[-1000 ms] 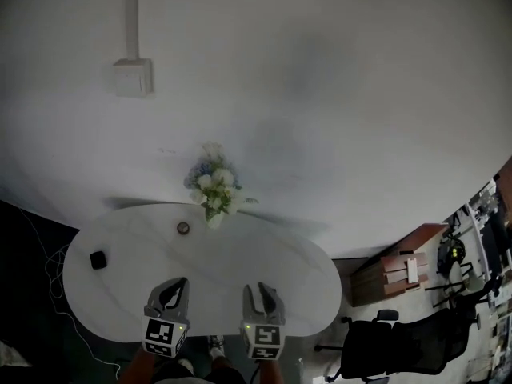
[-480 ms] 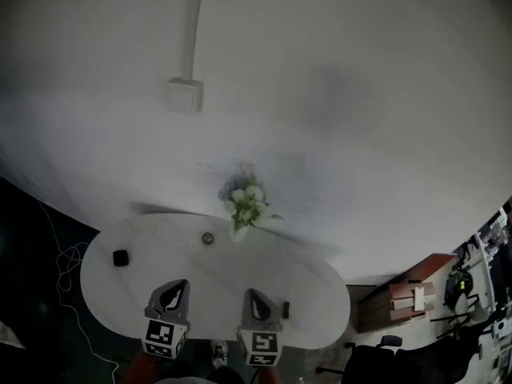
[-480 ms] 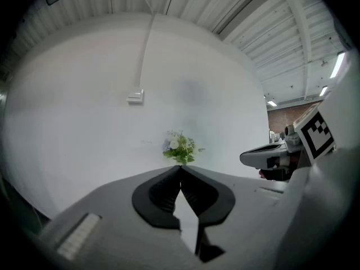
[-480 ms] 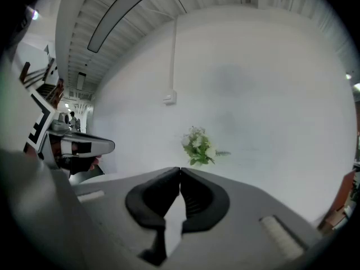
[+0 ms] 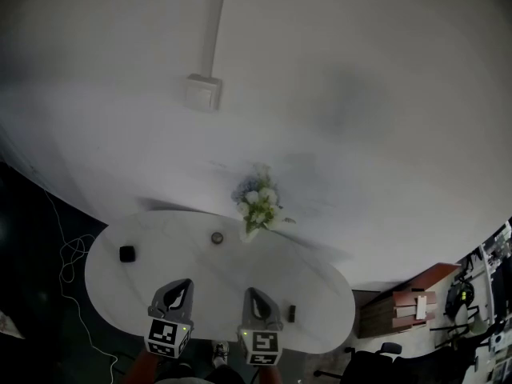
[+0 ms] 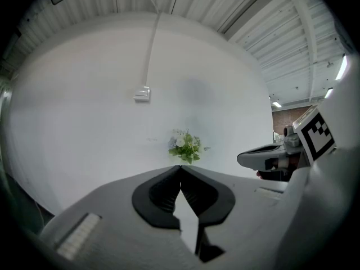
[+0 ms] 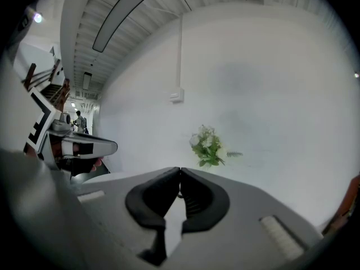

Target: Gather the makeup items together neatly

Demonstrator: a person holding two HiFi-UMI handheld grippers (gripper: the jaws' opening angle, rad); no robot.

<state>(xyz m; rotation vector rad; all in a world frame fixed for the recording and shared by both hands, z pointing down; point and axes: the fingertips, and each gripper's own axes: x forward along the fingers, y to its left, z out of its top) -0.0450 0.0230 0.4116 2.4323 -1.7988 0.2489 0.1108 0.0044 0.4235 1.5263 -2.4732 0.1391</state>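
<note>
Three small makeup items lie spread over the white oval table: a black square case at the far left, a small round jar near the back middle, and a short dark stick near the front right edge. My left gripper and right gripper hover side by side over the table's front edge, both pointing toward the wall. Each is shut, tips touching, with nothing between them. The dark stick lies just right of the right gripper. Each gripper view shows the other gripper: the right one and the left one.
A bunch of white and blue flowers stands at the back of the table against the white wall. A wall box with a conduit sits above. A wooden cabinet stands to the right, and a cable trails over the dark floor at left.
The right gripper's jaws have closed. The head view has tilted, so table and flowers sit further right and lower, and the dark stick has come into view.
</note>
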